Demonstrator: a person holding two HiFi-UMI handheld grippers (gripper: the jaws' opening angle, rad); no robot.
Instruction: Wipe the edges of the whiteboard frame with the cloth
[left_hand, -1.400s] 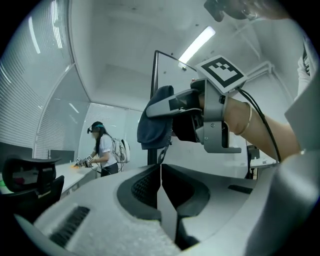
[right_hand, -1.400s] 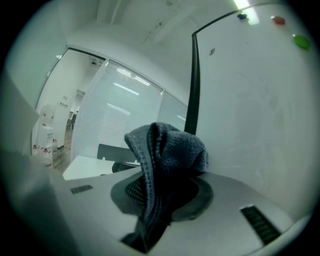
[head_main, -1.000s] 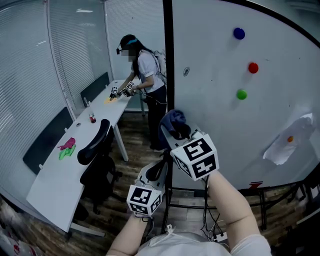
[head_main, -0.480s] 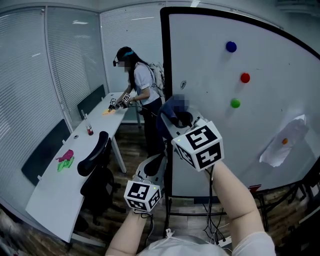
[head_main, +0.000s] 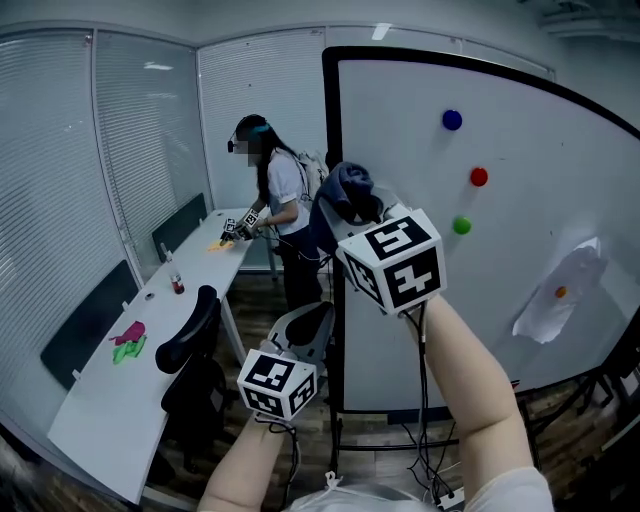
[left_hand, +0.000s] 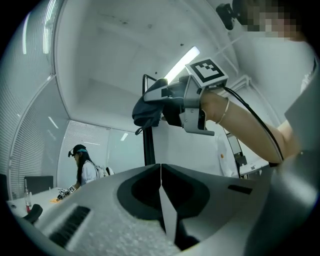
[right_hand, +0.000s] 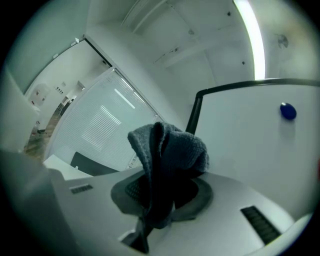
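Note:
A large whiteboard (head_main: 500, 230) with a thin black frame (head_main: 333, 130) stands upright in front of me. My right gripper (head_main: 352, 207) is raised and shut on a bunched dark blue cloth (head_main: 343, 186), which sits at the frame's left vertical edge, roughly a third of the way down. In the right gripper view the cloth (right_hand: 167, 160) bulges out of the jaws below the frame's top-left corner (right_hand: 200, 95). My left gripper (head_main: 310, 335) hangs lower, beside the frame's left edge, shut and empty (left_hand: 161, 200). From the left gripper view the right gripper (left_hand: 172, 107) shows overhead with the cloth (left_hand: 147, 111).
Coloured magnets (head_main: 452, 120) and a paper sheet (head_main: 555, 295) are on the board. A long white desk (head_main: 130, 370) with a black chair (head_main: 185, 335) runs along the left. A person (head_main: 275, 205) works at the desk's far end. Cables (head_main: 430, 470) trail by the board's stand.
My right gripper has carried the cloth upward along the frame's left edge. The left gripper rose slightly with it. My head has tilted up, showing more of the board's top.

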